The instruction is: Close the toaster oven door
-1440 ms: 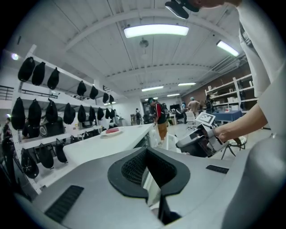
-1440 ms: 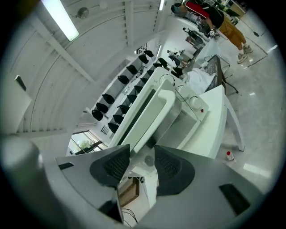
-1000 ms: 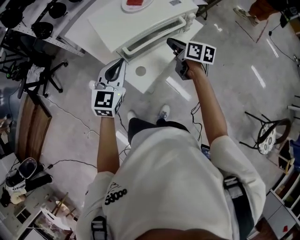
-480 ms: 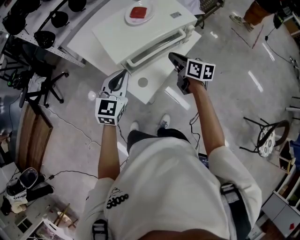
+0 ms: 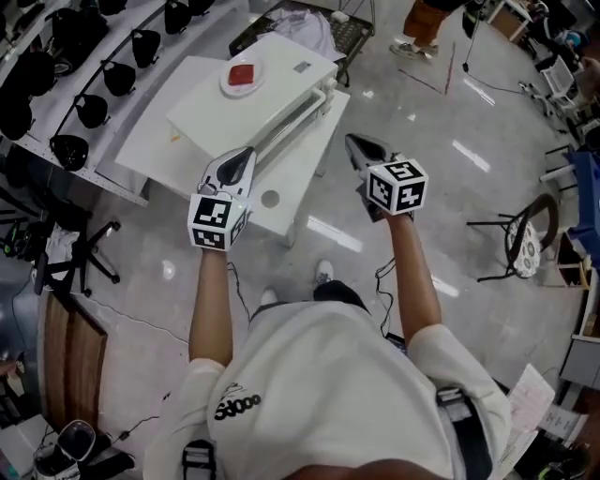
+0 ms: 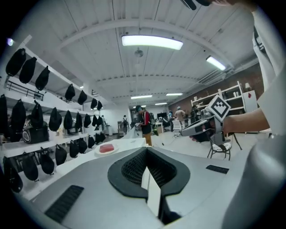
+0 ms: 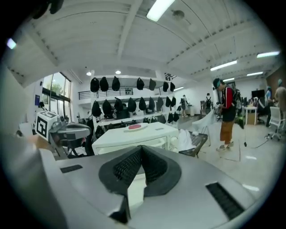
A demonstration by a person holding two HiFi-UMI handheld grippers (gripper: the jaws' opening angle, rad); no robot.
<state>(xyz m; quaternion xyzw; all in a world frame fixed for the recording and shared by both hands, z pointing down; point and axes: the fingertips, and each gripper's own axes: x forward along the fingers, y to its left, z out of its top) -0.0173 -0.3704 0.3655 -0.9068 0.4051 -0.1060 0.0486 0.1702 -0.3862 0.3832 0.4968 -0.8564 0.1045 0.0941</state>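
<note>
The white toaster oven (image 5: 272, 80) stands on a white table (image 5: 281, 202), its door upright against the body with the long handle (image 5: 286, 127) along the front. A plate with something red (image 5: 242, 77) rests on its top. My left gripper (image 5: 246, 153) is shut and empty, its tip just in front of the handle's left part. My right gripper (image 5: 354, 141) is shut and empty, held over the floor to the right of the oven, apart from it. The right gripper view looks past the right gripper (image 7: 142, 147) at the oven's front (image 7: 134, 136).
Shelves of black helmets (image 5: 84, 103) line the left side. A black wire rack (image 5: 347, 28) stands behind the oven. A round-seat chair (image 5: 520, 248) is at the right, a swivel chair (image 5: 66, 258) at the left. A person (image 5: 431, 14) stands at the back.
Both grippers have drawn back from the oven's front. The right gripper has left the handle's right end and now hangs over the floor. The door stays upright.
</note>
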